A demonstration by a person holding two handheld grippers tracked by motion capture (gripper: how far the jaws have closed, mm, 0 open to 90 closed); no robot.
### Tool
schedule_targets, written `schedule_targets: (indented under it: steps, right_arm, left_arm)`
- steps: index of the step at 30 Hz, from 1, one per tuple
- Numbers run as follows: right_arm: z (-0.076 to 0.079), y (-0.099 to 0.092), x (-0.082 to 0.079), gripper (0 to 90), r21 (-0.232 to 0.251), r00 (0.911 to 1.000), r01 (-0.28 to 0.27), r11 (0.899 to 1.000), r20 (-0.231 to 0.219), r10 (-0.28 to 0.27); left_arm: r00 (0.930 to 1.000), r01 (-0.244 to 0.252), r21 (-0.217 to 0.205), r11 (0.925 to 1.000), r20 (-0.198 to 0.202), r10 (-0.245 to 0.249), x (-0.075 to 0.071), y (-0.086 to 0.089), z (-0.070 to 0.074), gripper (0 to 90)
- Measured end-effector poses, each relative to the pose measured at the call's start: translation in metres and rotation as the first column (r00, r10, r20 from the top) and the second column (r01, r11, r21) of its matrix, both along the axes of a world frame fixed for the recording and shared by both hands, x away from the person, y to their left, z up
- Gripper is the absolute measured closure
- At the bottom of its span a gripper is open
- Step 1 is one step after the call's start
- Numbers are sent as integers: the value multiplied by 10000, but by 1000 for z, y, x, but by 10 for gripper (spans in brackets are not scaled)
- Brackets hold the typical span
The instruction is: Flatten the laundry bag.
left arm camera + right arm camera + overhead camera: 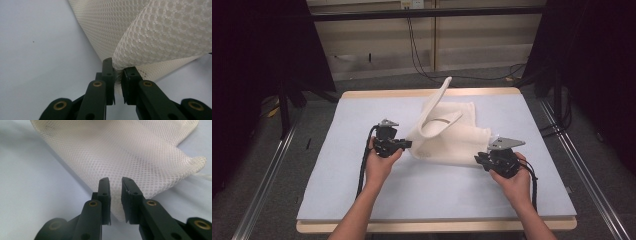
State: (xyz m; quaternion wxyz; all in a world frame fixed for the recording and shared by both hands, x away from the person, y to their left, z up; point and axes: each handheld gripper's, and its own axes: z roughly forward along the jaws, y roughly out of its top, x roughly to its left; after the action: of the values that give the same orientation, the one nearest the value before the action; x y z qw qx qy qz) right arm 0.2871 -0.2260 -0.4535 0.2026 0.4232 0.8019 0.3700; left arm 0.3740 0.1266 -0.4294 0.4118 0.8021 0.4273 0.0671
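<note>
Pinching opposite edges of the cream honeycomb-mesh fabric bag [452,135], the left gripper [118,75] and right gripper [115,188] were each clamped on thin folds lying between them; uneven pulling could have slipped the slick mesh free onto the pale blue mat [362,190].

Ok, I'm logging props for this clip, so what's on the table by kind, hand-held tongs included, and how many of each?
White mesh fabric bag: 1
Black two-jaw tongs: 2, left and right, each clamped on the bag's edge
Pale blue-grey table mat: 1
Total: 4
</note>
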Motion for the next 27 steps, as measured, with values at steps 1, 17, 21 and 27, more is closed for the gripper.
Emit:
schedule_targets:
  steps: [1,17,21,27]
  right_arm:
    - [0,0,0,772,1,10000,21,10000,-23,-21]
    - [-2,1,0,773,-34,10000,32,10000,-66,-32]
    - [-3,0,0,768,-41,9999,71,10000,-79,-71]
    - [-3,0,1,708,7,9998,190,9998,-38,-190]
  left_arm:
    - [10000,-27,-29,10000,-41,27,1,2,0,823]
    - [9932,-1114,-245,9935,-378,1104,13,29,-9,780]
    - [9905,-1306,-230,9912,-456,1295,13,35,-9,753]
    - [9840,-1689,-4,9856,-579,1685,8,46,-16,638]
